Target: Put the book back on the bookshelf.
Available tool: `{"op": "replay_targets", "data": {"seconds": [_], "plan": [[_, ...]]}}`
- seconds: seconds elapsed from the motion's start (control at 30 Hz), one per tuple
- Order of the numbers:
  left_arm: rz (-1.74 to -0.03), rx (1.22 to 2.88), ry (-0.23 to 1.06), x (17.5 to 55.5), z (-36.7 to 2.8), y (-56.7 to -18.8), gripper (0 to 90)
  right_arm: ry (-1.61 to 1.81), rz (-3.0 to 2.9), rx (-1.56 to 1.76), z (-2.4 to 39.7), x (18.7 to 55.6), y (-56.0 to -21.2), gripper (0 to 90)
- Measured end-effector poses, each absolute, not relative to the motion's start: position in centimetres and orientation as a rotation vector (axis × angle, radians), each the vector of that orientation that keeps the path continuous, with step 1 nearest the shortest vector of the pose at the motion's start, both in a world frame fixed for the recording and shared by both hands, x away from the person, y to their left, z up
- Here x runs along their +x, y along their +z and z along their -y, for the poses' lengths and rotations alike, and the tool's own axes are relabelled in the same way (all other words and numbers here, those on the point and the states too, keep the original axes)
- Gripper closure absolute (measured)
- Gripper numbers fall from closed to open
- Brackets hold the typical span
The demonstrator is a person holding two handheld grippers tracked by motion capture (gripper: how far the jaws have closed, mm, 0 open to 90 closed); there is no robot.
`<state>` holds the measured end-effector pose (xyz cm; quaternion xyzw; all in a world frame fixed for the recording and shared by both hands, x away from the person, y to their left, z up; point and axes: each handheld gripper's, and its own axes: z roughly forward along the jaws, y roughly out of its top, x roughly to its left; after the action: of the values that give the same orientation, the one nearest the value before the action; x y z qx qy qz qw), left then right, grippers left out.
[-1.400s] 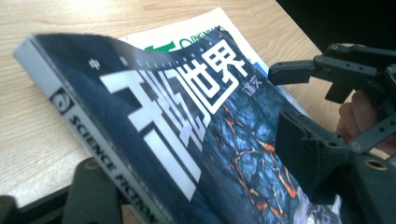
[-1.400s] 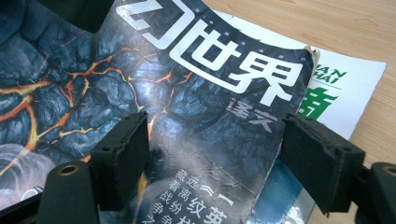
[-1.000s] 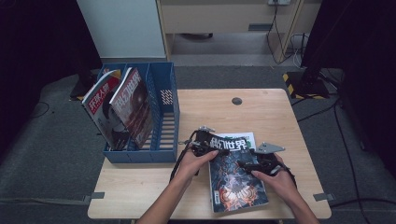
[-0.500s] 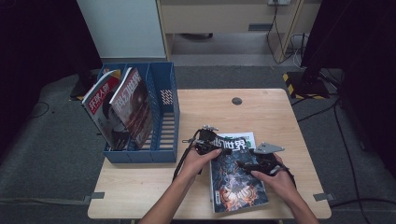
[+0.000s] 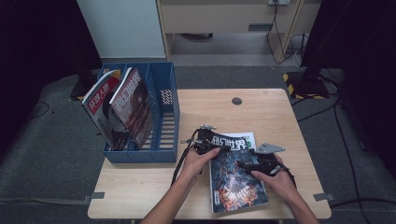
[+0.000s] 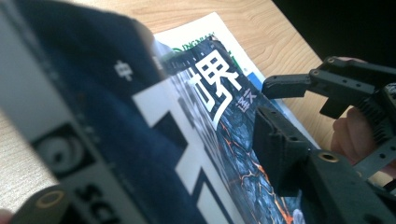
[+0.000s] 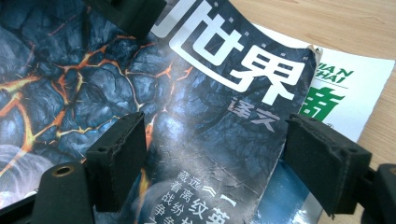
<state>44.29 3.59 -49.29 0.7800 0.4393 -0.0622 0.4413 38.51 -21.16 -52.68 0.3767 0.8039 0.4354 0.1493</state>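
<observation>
A dark magazine (image 5: 238, 179) with a cracked-lava cover lies on the wooden table (image 5: 140, 196), on top of a white and green magazine (image 5: 248, 136). My left gripper (image 5: 205, 140) is at the dark magazine's top left corner, which bows up between its jaws (image 6: 159, 163). These jaws have just been closing, and I still see a gap. My right gripper (image 5: 254, 164) is at the magazine's right edge, open (image 7: 215, 149). One of its pads (image 7: 119, 156) rests over the cover, while the other sits past the edge.
A blue file rack (image 5: 166, 116) stands at the table's left side, with two magazines (image 5: 100, 107) (image 5: 135, 105) leaning in its left slots. A round cable hole (image 5: 236, 101) is at the table's back middle. Bare wood lies to the right of the magazines.
The left gripper's jaws have drawn closer together around the dark magazine's top left corner. Both hands have stayed where they were.
</observation>
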Motion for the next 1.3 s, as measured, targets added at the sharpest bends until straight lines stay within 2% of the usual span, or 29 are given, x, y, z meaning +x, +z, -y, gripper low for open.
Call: {"op": "replay_targets", "data": {"seconds": [0.6,1.3], "plan": [[-1.112,1.889,-0.210,44.5,-4.0,-48.6,75.5,1.277,-2.304,1.100,21.3,38.5,-52.7,21.2],[-1.111,1.886,-0.195,44.4,-3.9,-48.1,77.2,1.283,-2.297,1.106,21.3,38.5,-52.6,21.2]]}}
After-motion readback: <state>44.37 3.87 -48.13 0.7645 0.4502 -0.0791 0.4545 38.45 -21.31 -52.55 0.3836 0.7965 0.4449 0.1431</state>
